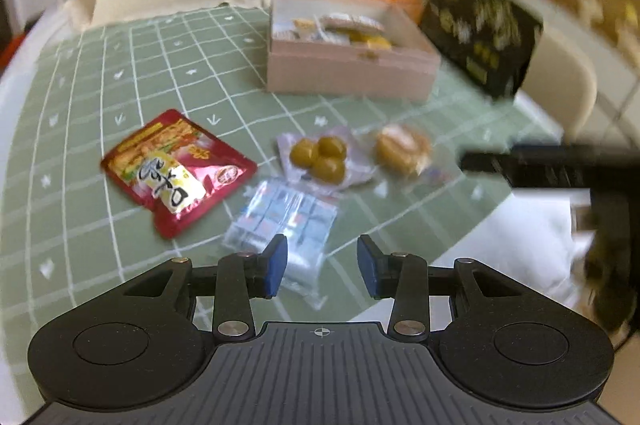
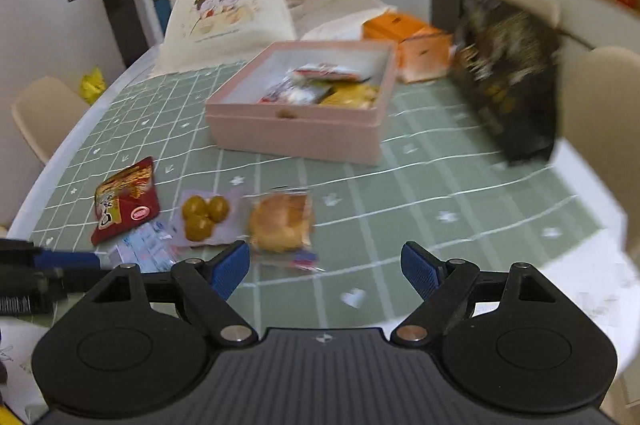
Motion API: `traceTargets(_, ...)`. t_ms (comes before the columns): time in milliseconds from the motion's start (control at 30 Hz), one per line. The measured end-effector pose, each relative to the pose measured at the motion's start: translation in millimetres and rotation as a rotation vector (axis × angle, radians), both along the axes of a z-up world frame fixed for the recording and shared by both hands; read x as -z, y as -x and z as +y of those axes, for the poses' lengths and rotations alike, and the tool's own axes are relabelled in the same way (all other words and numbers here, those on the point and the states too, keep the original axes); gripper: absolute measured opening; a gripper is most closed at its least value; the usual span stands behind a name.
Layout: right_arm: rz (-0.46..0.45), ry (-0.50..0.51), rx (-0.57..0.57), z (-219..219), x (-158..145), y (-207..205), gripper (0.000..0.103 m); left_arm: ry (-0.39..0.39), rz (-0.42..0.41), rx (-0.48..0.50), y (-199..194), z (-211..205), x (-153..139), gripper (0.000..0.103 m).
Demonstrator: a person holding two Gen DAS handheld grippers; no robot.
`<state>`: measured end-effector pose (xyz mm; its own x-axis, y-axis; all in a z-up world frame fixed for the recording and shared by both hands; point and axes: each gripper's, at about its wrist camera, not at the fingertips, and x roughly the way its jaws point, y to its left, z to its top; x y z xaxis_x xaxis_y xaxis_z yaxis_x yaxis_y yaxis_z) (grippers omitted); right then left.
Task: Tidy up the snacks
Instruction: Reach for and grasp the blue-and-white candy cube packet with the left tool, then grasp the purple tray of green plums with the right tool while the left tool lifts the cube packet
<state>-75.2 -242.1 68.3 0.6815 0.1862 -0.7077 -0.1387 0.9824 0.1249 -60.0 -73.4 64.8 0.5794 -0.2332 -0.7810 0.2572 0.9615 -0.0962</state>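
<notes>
Loose snacks lie on the green grid tablecloth (image 1: 100,73): a red packet (image 1: 176,169), a clear pack of green plums (image 1: 320,155), a wrapped bun (image 1: 402,149) and a clear blue-white pack (image 1: 284,221). A pink box (image 1: 348,73) behind them holds several snacks. My left gripper (image 1: 322,265) is open and empty just above the blue-white pack. In the right wrist view my right gripper (image 2: 326,271) is open and empty, close in front of the bun (image 2: 282,223), with the plums (image 2: 204,215), red packet (image 2: 124,205) and pink box (image 2: 296,133) beyond.
A black snack bag (image 1: 484,29) stands right of the pink box, also in the right wrist view (image 2: 508,81). Orange boxes (image 2: 416,45) sit behind the pink box. Chairs, one with a cartoon cover (image 2: 228,13), stand at the table's far side.
</notes>
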Motion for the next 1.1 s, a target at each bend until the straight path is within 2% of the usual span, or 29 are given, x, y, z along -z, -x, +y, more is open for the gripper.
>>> traceTargets(67,0.010,-0.013,-0.032,13,9,-13,0.083,-0.110,0.012,0.047,-5,-12,10,0.043)
traceTargets(167,-0.003,0.022,-0.056,29,14,-19,0.083,-0.202,0.026,0.117,-11,-27,25,0.047)
traceTargets(200,-0.007,0.033,-0.061,32,15,-20,0.083,-0.221,0.023,0.139,-11,-31,28,0.051)
traceTargets(233,-0.004,0.039,-0.064,32,16,-21,0.083,-0.235,0.018,0.165,-12,-36,30,0.059)
traceTargets(267,0.003,0.042,-0.064,31,18,-22,0.083,-0.229,0.021,0.197,-12,-39,32,0.069)
traceTargets(333,0.018,0.053,-0.048,27,21,-21,0.083,-0.182,0.036,0.236,-15,-38,34,0.082)
traceTargets(433,0.034,0.071,-0.001,16,23,-15,0.084,-0.110,0.006,0.222,-13,-23,22,0.074)
traceTargets(500,0.052,0.061,0.034,9,24,-8,0.084,-0.123,-0.035,0.161,-16,-11,17,0.073)
traceTargets(533,0.063,0.045,0.043,6,24,-4,0.084,-0.122,-0.030,0.131,-22,-5,19,0.073)
traceTargets(600,0.083,0.022,0.044,3,25,0,0.084,-0.094,0.031,0.096,-40,2,28,0.073)
traceTargets(633,0.087,0.023,0.042,3,25,1,0.084,-0.095,0.047,0.092,-46,3,31,0.076)
traceTargets(833,0.049,0.056,0.023,15,7,7,0.084,-0.084,0.076,0.122,-62,-3,38,0.082)
traceTargets(900,0.041,0.069,0.019,21,-1,4,0.084,-0.067,0.110,0.141,-61,-2,35,0.079)
traceTargets(933,0.039,0.073,0.008,26,-3,0,0.084,-0.044,0.110,0.131,-57,3,33,0.065)
traceTargets(1000,0.039,0.088,-0.030,39,-5,-7,0.084,0.018,0.135,0.081,-49,16,31,0.064)
traceTargets(1100,0.017,0.144,-0.092,66,-5,-18,0.084,-0.018,0.171,0.005,-34,25,28,0.064)
